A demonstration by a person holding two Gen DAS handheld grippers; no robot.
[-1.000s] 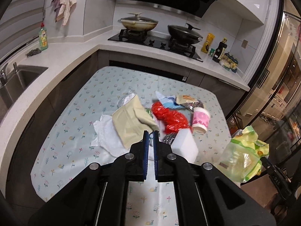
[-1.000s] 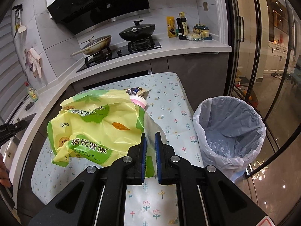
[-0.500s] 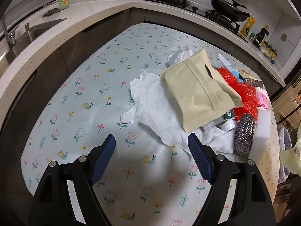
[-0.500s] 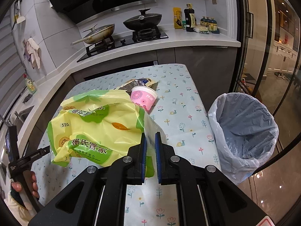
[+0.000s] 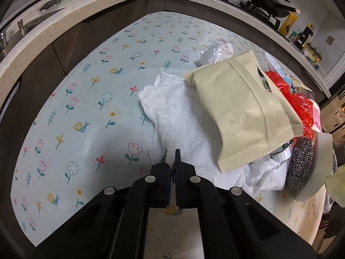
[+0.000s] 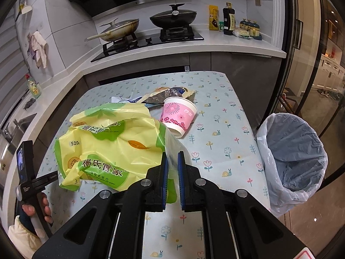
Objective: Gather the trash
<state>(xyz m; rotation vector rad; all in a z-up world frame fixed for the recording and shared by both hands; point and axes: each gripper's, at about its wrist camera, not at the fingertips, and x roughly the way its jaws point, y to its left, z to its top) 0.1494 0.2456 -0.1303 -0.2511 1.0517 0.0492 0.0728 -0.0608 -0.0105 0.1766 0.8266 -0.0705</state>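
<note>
1. The left gripper [image 5: 171, 157] has its jaws pressed together at the near edge of the white paper towel [image 5: 183, 127]; a corner of the towel seems pinched between the tips, though the contact is partly hidden.
2. The towel lies crumpled on the flowered counter [image 5: 86, 99], toward its right side, with the tan paper pouch [image 5: 241, 112] lying on top of it. A steel scrubber [image 5: 300, 164] and red plastic bag [image 5: 299, 103] crowd the right edge.
3. The towel looks soft, light and limp. It will likely drag and drape when lifted, and the pouch may slide off. A pinch at a free corner suits it best.
4. The right gripper [image 6: 171, 166] is nearly closed on a clear fold of the yellow-green plastic bag [image 6: 107, 146], held above the counter. The film is thin, slippery and crinkly, so a firm pinch on bunched material is safest.
5. A lined trash bin [image 6: 295, 159] stands off the counter's right edge. A pink paper cup [image 6: 179, 116] lies tipped near the middle.
</note>
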